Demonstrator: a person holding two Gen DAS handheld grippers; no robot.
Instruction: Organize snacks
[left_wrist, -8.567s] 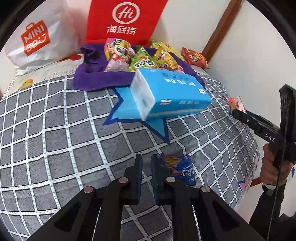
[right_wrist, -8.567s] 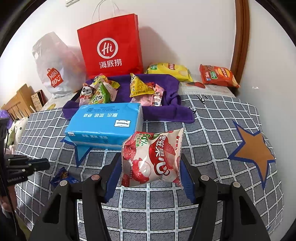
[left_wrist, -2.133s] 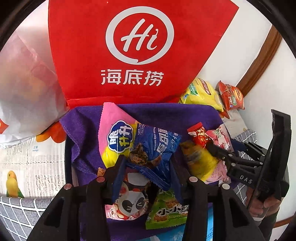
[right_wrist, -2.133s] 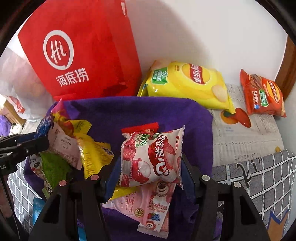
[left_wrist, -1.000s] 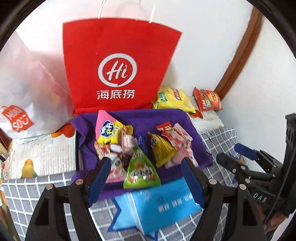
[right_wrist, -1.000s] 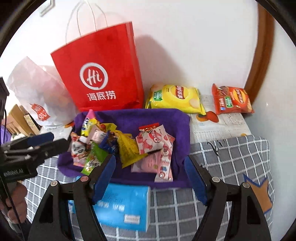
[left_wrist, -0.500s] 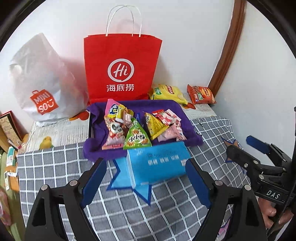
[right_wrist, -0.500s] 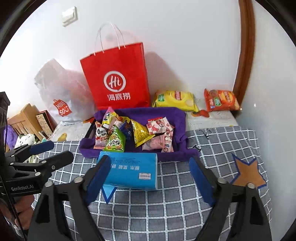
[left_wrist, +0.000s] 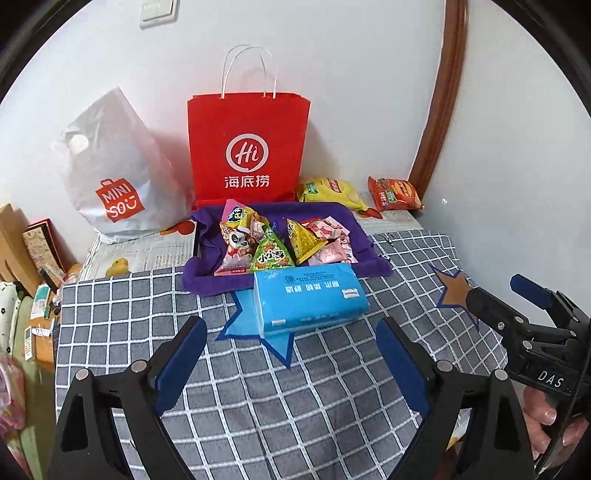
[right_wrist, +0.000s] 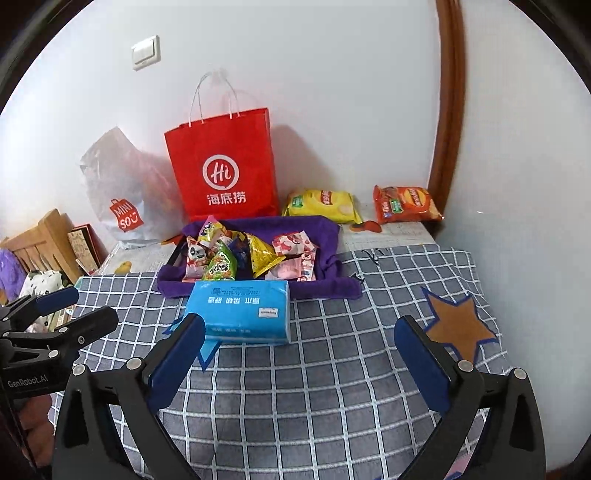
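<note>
A purple cloth-lined tray (left_wrist: 207, 284) (right_wrist: 332, 236) at the back of the checked bed holds several snack packets: a panda packet (left_wrist: 236, 247), a green packet (left_wrist: 271, 256) (right_wrist: 221, 266), a yellow triangular packet (left_wrist: 301, 240) (right_wrist: 264, 254) and pink strawberry packets (left_wrist: 328, 230) (right_wrist: 293, 243). My left gripper (left_wrist: 291, 354) is open and empty, well in front of the tray. My right gripper (right_wrist: 299, 354) is open and empty too, also back from the tray.
A blue tissue pack (left_wrist: 308, 299) (right_wrist: 243, 312) lies just in front of the tray. A red paper bag (left_wrist: 245, 151) and a white Miniso bag (left_wrist: 114, 177) stand at the wall. Yellow (right_wrist: 321, 205) and orange (right_wrist: 404, 203) chip bags lie at the back right.
Both grippers let go of their packets into the tray, opened wide and pulled back and up from it. The blue cookie packet and the strawberry packet now lie in the tray.
</note>
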